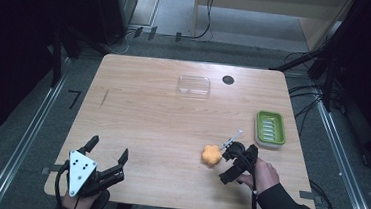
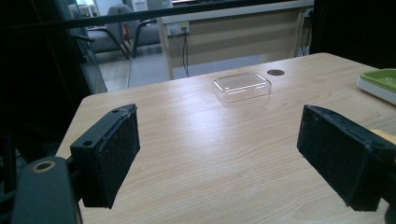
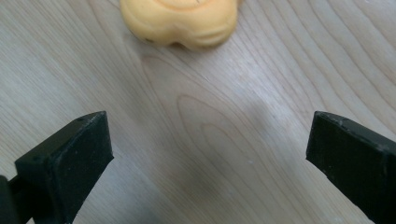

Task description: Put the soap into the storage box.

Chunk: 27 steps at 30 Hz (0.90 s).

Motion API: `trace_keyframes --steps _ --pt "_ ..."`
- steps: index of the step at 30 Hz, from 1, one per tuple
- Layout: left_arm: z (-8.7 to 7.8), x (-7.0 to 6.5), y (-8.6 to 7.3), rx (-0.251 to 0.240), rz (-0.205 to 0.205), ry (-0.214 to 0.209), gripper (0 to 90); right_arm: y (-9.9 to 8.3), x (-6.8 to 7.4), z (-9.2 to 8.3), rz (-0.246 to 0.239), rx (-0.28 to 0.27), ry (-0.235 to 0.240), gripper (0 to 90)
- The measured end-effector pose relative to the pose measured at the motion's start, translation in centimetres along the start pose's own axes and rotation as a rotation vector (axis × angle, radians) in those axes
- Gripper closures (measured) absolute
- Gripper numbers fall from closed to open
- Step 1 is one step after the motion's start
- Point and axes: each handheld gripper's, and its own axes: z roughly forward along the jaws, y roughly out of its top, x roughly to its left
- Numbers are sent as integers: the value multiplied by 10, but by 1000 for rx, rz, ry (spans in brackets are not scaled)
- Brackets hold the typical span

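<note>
An orange, lobed, soft-looking piece (image 1: 211,155) lies on the wooden table (image 1: 161,127), right of centre near the front. My right gripper (image 1: 226,164) hovers just right of it, pointing left at it, jaws wide apart and empty. In the right gripper view the orange piece (image 3: 182,21) sits beyond the open gripper (image 3: 210,133), apart from both jaws. My left gripper (image 1: 108,149) is at the front left corner, open and empty, and in its own view the left gripper (image 2: 215,154) faces across bare wood.
A clear plastic box (image 1: 193,85) rests at the back centre, with a black round hole (image 1: 228,80) beside it. A green soap dish (image 1: 270,128) stands near the right edge. The clear box (image 2: 242,86) and green dish (image 2: 380,83) lie far ahead of the left gripper.
</note>
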Motion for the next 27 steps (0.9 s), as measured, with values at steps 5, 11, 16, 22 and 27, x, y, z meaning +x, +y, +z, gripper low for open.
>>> trace_keyframes --steps 5,11,16,22,27 --pt "0 0 0 0 1 0 136 9 3 1 -16 1 0 3" --pt "-2 1 0 -4 -4 1 137 20 5 5 -13 5 13 0" --pt "-2 1 0 -3 0 2 137 28 5 9 -19 13 21 0" --pt "-3 1 0 -7 3 3 136 37 5 11 -11 8 36 0" --pt "-3 1 0 -5 1 5 136 45 4 15 -3 10 45 1"
